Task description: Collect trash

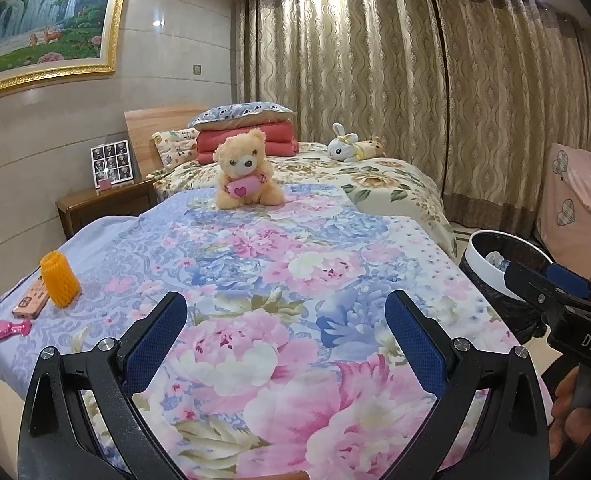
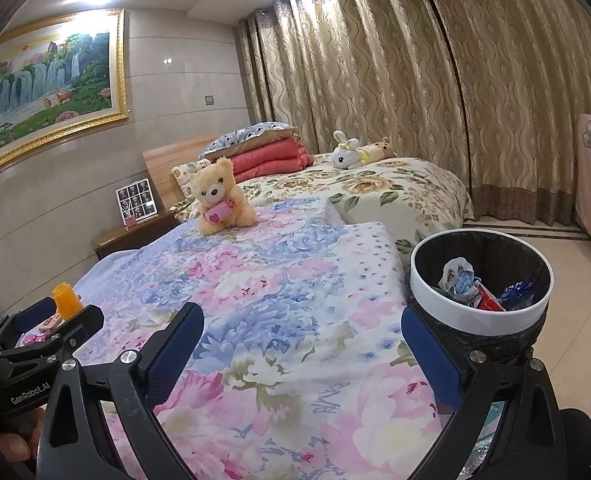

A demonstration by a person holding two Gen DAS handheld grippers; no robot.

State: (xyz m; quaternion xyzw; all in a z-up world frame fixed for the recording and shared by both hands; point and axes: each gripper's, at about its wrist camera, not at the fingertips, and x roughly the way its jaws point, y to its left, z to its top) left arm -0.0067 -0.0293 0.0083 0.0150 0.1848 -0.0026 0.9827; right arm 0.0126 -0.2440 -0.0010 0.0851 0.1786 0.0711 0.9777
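An orange foam fruit net (image 1: 60, 279) stands on the floral bed cover (image 1: 279, 272) at its left edge; it also shows in the right wrist view (image 2: 66, 298). Beside it lie a pink phone-like case (image 1: 31, 300) and a small magenta item (image 1: 9, 329). A white-rimmed bin (image 2: 481, 280) with a black liner stands right of the bed and holds crumpled wrappers (image 2: 461, 280). My left gripper (image 1: 286, 338) is open and empty over the cover. My right gripper (image 2: 301, 350) is open and empty, near the bin.
A tan teddy bear (image 1: 244, 168) sits mid-bed, a white bunny plush (image 1: 345, 148) farther back by folded red blankets (image 1: 247, 140). A wooden nightstand (image 1: 103, 204) stands left of the bed. A pink covered piece of furniture (image 1: 579, 200) and curtains are at right.
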